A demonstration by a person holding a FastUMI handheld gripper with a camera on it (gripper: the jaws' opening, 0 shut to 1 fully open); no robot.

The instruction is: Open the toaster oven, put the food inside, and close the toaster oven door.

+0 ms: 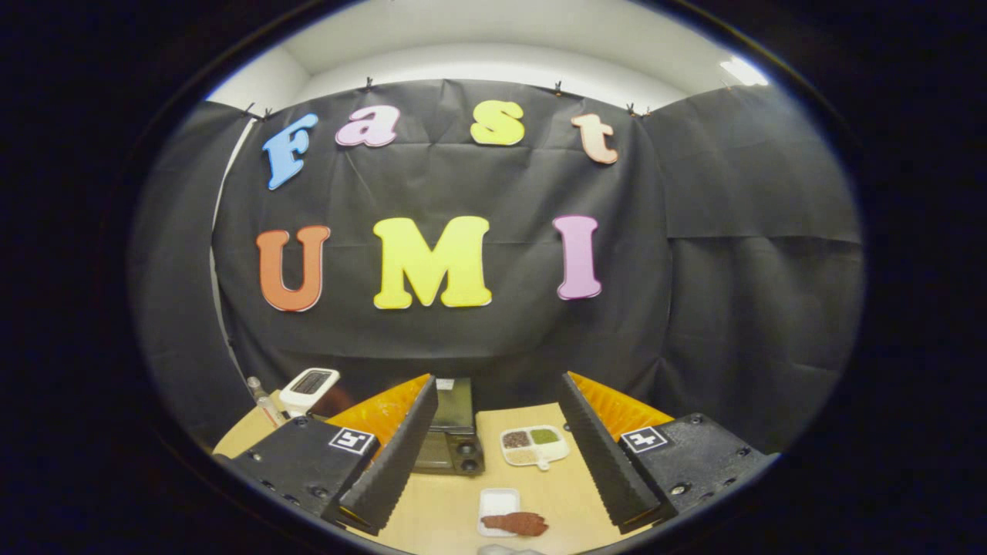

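My gripper (pixel 493 512) hangs high above a wooden table (pixel 447 509), open, with nothing between its fingers (pixel 393 455). Beyond the left finger stands a dark toaster oven (pixel 451 439) with two knobs on its front; its door looks closed. Nearer to me, between the fingers and well below them, a brown slab of food (pixel 520 523) lies partly on a small white tray (pixel 497 505).
A white divided dish (pixel 534 445) with brown, green and tan fillings sits right of the oven. At the table's far left stand a white device with a dark screen (pixel 308 388) and a slim bottle (pixel 260 397). Black cloth walls the booth behind.
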